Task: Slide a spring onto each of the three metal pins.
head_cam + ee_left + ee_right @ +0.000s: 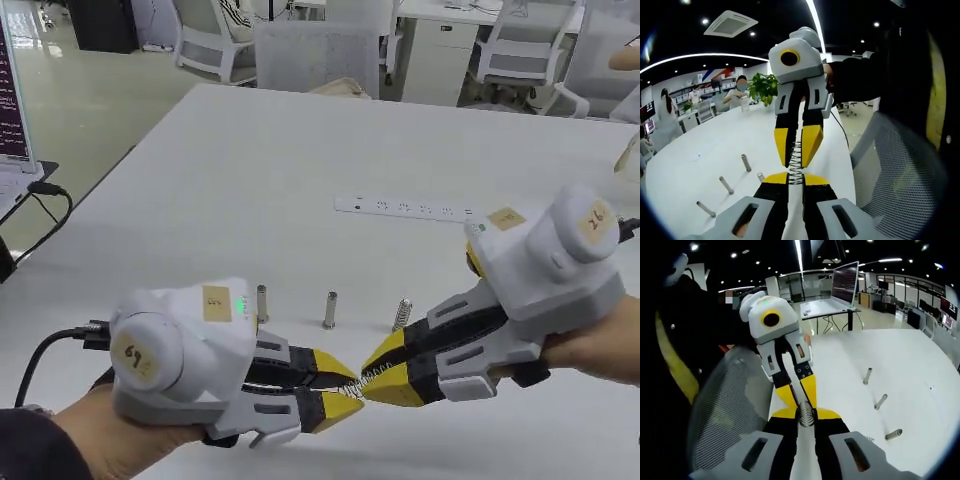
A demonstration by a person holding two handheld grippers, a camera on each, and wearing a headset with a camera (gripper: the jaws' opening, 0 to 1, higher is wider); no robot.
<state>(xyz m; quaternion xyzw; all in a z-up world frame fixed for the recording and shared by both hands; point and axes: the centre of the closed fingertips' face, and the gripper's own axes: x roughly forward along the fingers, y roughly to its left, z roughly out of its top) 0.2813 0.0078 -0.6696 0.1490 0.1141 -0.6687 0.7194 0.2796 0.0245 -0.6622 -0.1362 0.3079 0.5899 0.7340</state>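
Lowest in the head view, the left gripper (340,388) and right gripper (385,378) meet tip to tip at bottom centre, with the held spring (368,379) bridging them. Each pair of jaws is narrowed onto one end of it, as far as you can judge from the gripper views. You appear to be passing or re-seating that spring, so let one gripper take it near an end and leave the bore open and free beyond the yellow pads. Squeeze lightly, since a hard pinch could kink the coils. Before you go down, line the spring's axis up with the pin.

Just above the tips, in the left gripper view, a small loose coil (760,176) lies on the table (250,180); it may be another spring, but it's too small to be sure.

Higher in the head view stand three pins in a row. The right pin (404,304) already wears a fitted spring (401,318), while the middle pin (330,309) and left pin (262,303) are bare.

The count is two grippers, three pins, two sure springs, and one possible third.

Further up, one power strip (410,209) lies across the table
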